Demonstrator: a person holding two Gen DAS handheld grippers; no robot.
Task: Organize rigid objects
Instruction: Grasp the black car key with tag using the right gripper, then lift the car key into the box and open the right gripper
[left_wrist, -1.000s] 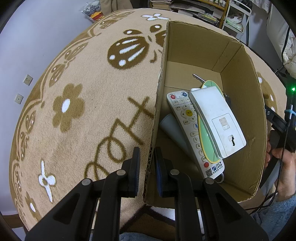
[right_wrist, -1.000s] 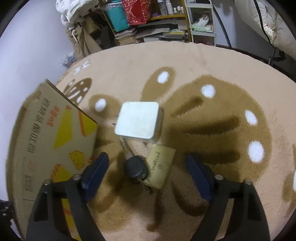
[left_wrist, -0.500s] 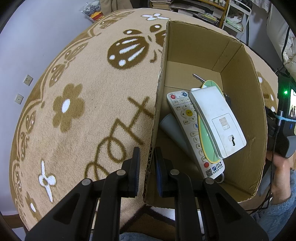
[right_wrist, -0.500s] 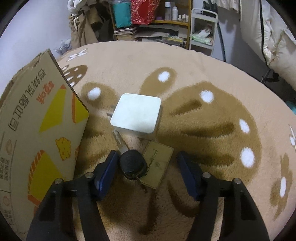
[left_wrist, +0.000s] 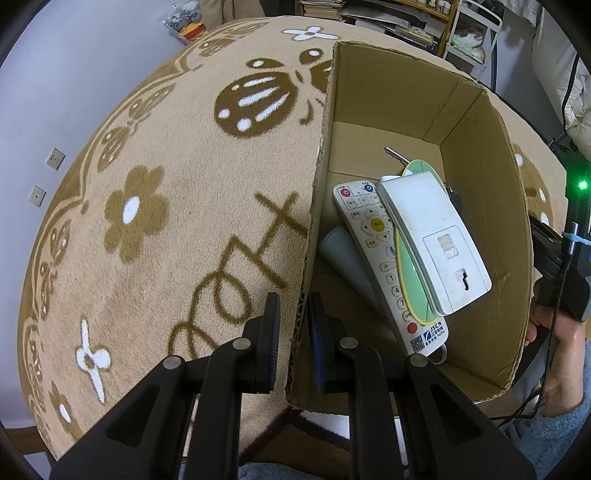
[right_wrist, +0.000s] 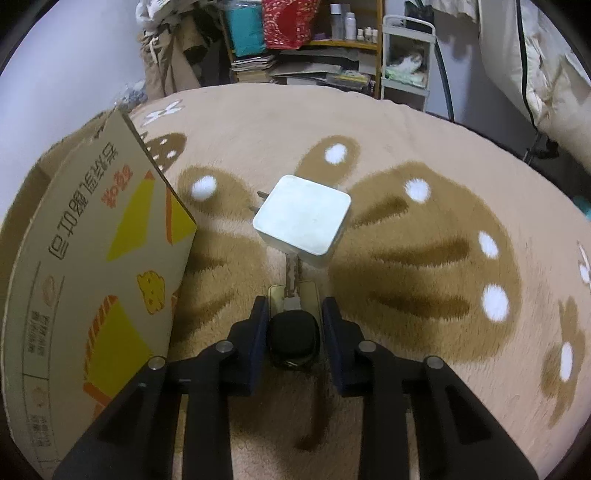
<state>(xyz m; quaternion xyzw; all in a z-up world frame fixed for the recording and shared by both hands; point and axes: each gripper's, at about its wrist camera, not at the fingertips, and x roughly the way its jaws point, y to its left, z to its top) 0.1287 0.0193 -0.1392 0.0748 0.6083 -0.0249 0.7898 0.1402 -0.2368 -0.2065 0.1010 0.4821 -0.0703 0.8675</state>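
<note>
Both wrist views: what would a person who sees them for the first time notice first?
Probably the cardboard box standing open on the patterned beige rug. The left tongs pinch its near wall, and a white remote lies inside under a white device. In the right wrist view, the right tongs are shut on a black-headed key, just before a white plug adapter on the rug.

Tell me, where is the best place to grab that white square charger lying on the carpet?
Probably by two opposite flat side walls of the white charger, coming down from above. It lies flat on the carpet, its broad top facing up, and the side with the metal prongs is best avoided, so the fingers meet smooth parallel faces.
</note>
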